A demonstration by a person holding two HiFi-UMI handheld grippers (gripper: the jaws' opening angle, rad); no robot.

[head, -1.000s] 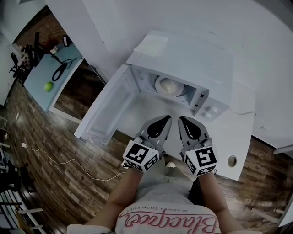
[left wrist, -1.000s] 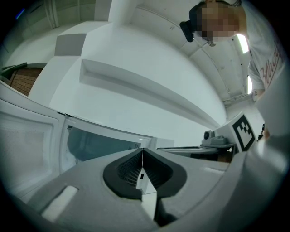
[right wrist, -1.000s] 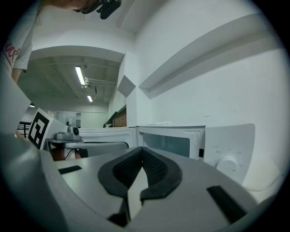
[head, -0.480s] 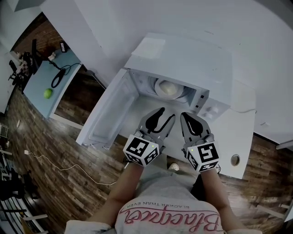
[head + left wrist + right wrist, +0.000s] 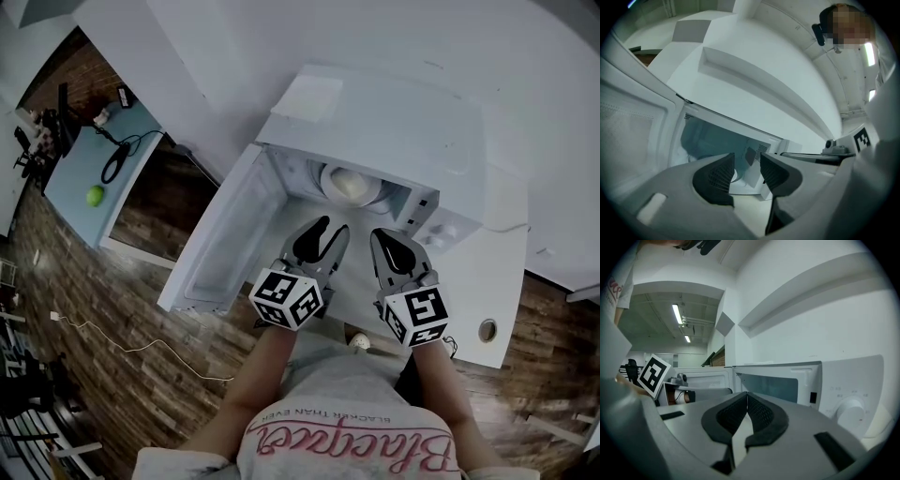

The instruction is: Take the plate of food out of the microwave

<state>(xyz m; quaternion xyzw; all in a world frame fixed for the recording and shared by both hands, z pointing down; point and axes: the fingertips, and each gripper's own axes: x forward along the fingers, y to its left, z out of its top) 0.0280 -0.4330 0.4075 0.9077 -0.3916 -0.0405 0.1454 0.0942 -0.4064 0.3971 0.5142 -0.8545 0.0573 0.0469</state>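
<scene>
**Grippers at the microwave mouth, plate inside**

We hold the left gripper [image 5: 327, 228] low in front of the open cavity. Its jaws are opening, with a clear gap between the pads in the left gripper view [image 5: 746, 161] and nothing in it (only the cavity's back wall shows through). The right gripper [image 5: 381, 236] is just beside it, to the right. Its jaws are pressed together along their length [image 5: 746, 398] and it is empty.

Both point at the microwave [image 5: 375, 122], which stands at the back of the white worktop [image 5: 492, 277], toward its left edge. The door [image 5: 228, 239] is swung fully out to the left, past that edge. The plate of food [image 5: 349, 183] sits inside on the cavity floor, a pale mound in the middle of a white plate, apart from both grippers. The dial [image 5: 851, 411] is on the panel right of the opening. A round grommet hole [image 5: 487, 329] lies near the worktop's front right corner. Far left, a green ball [image 5: 95, 195] rests on a blue table [image 5: 131, 127].
</scene>
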